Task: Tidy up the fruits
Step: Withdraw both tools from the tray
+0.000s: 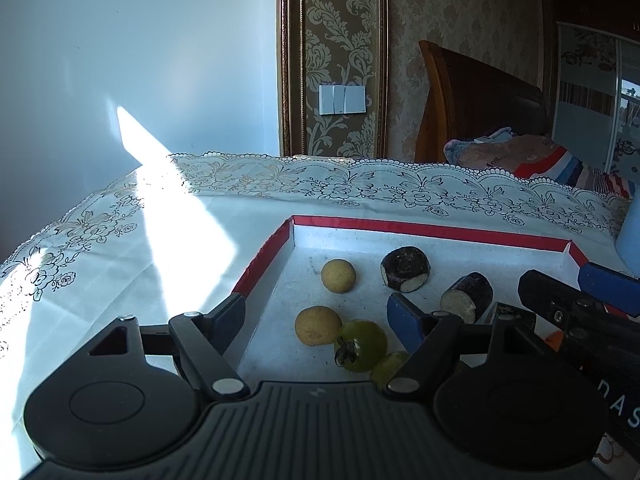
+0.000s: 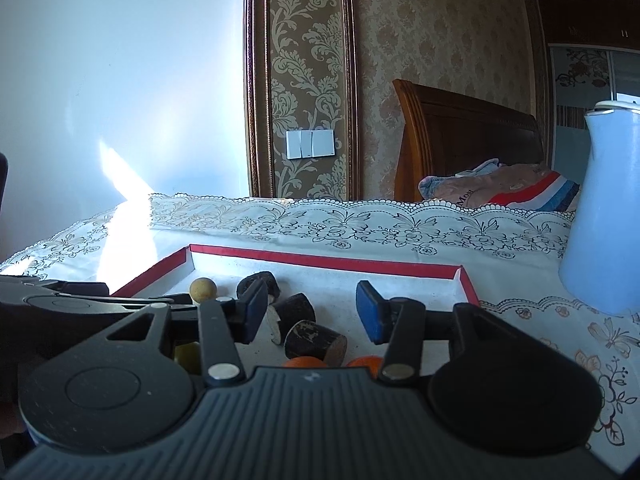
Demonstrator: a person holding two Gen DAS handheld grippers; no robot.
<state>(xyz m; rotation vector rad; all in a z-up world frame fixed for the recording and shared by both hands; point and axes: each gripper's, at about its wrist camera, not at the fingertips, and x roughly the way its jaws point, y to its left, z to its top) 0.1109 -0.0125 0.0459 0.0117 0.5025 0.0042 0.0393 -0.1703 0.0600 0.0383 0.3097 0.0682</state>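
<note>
Hovering over the red-rimmed tray [image 1: 420, 229] on the surface, the left gripper [image 1: 320, 316] is spread wide and empty, green fruit [image 1: 363, 345] just ahead between its fingers; the right gripper [image 2: 312, 312], partly open and empty, straddles a dark cut piece [image 2: 316, 338] lying on its side.

"Most" on the bedding [image 2: 500, 188]; "DAS" on the right hand-held gripper [image 1: 560, 298]

a pale blue-white wall [image 1: 140, 60] stands on the left, crossed by a bright wedge of sunlight [image 1: 140, 140] that spills on over the tabletop [image 1: 120, 264] and its lace-edged floral cloth. beside it a gilt-framed panel of damask wallpaper [image 1: 332, 56] carries a white switch plate [image 1: 342, 99] — then a dark wooden headboard [image 1: 480, 96], with striped bedding [image 1: 536, 160] heaped below and a sliding wardrobe door [image 1: 588, 92] at far right.
</note>
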